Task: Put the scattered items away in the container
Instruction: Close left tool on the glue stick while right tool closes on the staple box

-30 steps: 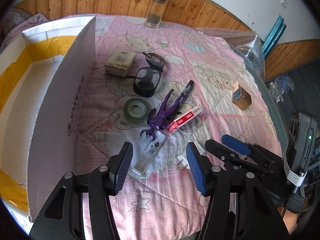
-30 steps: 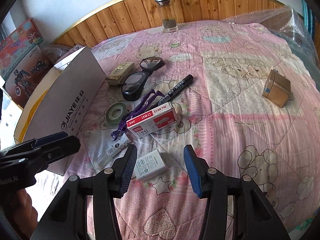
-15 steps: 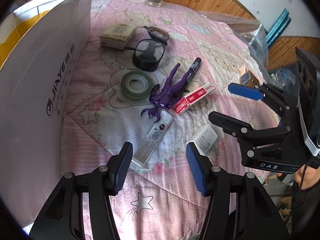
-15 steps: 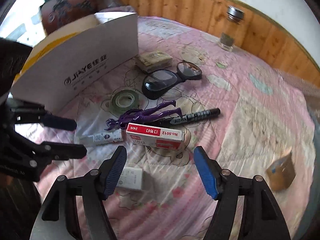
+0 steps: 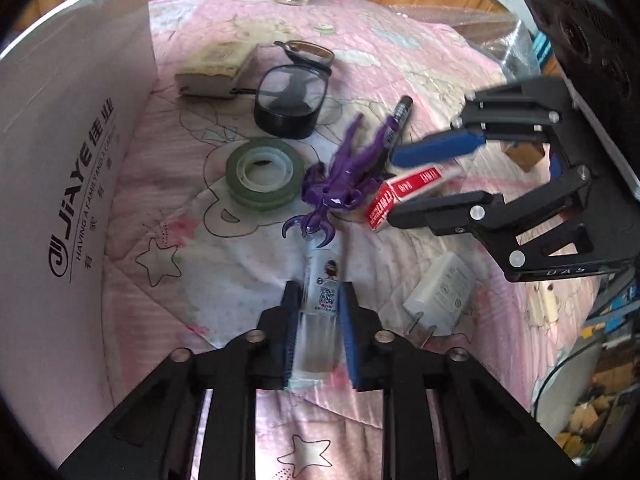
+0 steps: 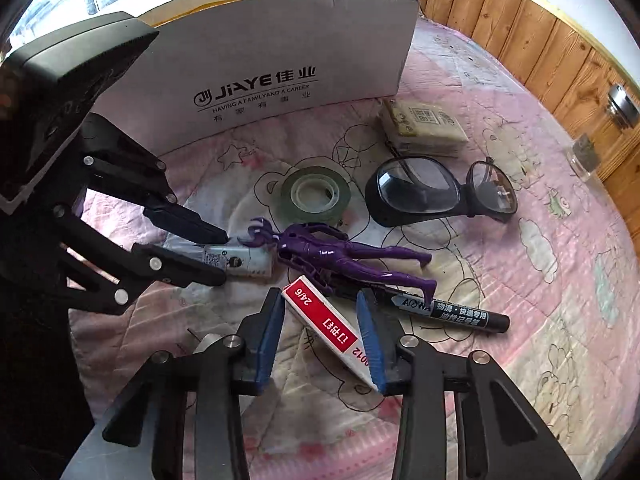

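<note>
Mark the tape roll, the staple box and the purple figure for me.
tape roll (image 5: 262, 176), left wrist view, on its green top face.
staple box (image 6: 326, 322), right wrist view, on its red label.
purple figure (image 6: 320, 250), right wrist view, on its torso.

Left gripper clamped, pointing steeply down; right gripper closing, angled down.

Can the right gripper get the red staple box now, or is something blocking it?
Probably yes: the right gripper is closing with the staple box between its fingers, nothing lying on top; only the purple figure lies close.
</note>
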A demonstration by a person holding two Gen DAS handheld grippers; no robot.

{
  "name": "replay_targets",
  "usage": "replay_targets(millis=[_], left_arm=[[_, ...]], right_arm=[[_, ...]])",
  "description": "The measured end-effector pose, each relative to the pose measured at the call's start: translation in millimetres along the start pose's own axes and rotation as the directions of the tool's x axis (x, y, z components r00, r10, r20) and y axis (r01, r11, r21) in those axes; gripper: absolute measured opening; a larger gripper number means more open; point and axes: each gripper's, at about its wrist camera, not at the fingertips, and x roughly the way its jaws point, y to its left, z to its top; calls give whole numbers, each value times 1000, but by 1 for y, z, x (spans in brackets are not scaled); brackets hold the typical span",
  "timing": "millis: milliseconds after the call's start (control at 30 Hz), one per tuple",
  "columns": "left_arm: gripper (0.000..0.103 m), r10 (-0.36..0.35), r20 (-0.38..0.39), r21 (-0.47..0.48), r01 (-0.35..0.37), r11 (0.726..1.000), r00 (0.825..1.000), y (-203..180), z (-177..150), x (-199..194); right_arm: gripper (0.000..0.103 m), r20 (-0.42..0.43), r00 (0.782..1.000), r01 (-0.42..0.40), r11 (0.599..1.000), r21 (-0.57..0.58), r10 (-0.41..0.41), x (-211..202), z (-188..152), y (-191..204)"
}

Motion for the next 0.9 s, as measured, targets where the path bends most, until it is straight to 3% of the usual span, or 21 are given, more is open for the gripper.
replay_targets(millis=[233, 367, 500, 900], left_arm=[[21, -11, 4, -10, 11, 1000, 1000, 3, 1, 1], [18, 18, 0, 9, -18, 1000, 1000, -5, 5, 4], [18, 29, -9, 10, -29, 1000, 1000, -7, 4, 1], [18, 37, 30, 29, -38, 999, 999, -20, 1, -26]], right_arm=[[31, 20, 999, -48, 997, 61, 46, 4, -8, -14], [15, 28, 997, -72, 984, 164, 69, 9, -16, -19], [15, 71, 993, -115, 952, 283, 99, 1, -26, -20], [15, 132, 991, -73, 892, 445, 15, -32, -47, -11]])
